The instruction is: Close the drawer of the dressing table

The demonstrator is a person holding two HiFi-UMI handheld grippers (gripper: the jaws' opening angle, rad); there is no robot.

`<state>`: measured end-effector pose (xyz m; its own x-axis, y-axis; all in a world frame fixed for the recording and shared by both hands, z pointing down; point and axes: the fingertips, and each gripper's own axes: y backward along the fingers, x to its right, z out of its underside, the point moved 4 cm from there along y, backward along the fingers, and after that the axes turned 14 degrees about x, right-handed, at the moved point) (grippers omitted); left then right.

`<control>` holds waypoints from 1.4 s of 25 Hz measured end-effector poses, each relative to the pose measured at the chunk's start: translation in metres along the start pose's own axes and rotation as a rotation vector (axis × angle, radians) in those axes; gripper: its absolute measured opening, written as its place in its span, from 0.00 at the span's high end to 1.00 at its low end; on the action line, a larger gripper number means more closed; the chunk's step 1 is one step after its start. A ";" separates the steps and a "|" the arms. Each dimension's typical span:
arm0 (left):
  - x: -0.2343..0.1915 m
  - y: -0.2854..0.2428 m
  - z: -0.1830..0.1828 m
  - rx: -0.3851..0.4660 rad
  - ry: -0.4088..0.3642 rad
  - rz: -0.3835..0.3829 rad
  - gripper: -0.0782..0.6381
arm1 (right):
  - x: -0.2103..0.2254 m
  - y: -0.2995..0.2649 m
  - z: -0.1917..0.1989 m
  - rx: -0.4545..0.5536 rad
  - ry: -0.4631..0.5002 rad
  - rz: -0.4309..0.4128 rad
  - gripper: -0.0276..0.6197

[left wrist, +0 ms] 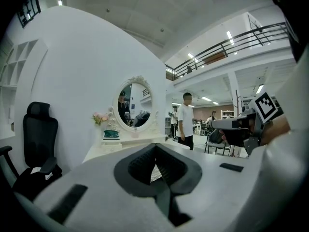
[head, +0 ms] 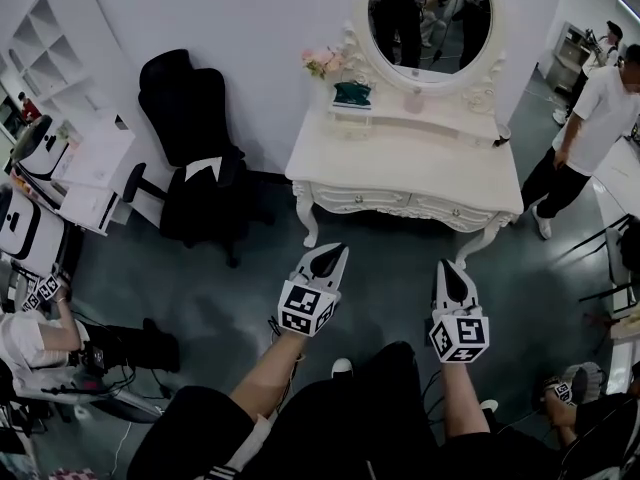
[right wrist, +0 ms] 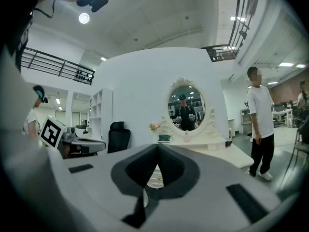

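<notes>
While my left tool [head: 328, 260] and right tool [head: 452, 276] each had its jaws together on nothing, the dressing bench [head: 400, 163] stood well ahead of both. I judged its drawer [head: 362, 199] rigid and easy-sliding, best pushed squarely mid-front.

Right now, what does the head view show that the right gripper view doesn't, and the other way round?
Only the head view: the table's curved legs, the wearer's forearms, and, seen from above, the left tongs and right tongs.
Only the right gripper view: the ceiling lamp and the balcony railing.
Both: the dressing table, its oval mirror, the pink flowers, the black chair and a person in a white shirt.
</notes>
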<state>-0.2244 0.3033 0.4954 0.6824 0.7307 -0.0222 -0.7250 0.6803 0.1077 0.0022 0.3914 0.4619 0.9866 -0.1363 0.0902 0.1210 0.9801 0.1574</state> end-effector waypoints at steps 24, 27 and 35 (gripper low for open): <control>-0.075 -0.232 0.031 -0.035 -0.027 -0.047 0.88 | 0.177 -0.209 0.031 -0.007 0.001 -0.024 0.96; -0.086 -0.264 0.033 -0.029 -0.029 -0.064 0.88 | 0.201 -0.242 0.032 -0.005 0.001 -0.048 0.96; -0.130 -0.327 0.036 -0.032 -0.021 -0.102 0.88 | 0.223 -0.316 0.041 -0.024 0.004 -0.098 0.96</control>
<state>-0.0726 -0.0158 0.4986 0.7544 0.6563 -0.0108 -0.6540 0.7529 0.0742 0.1797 0.0450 0.4722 0.9704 -0.2309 0.0716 0.2192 0.9653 0.1420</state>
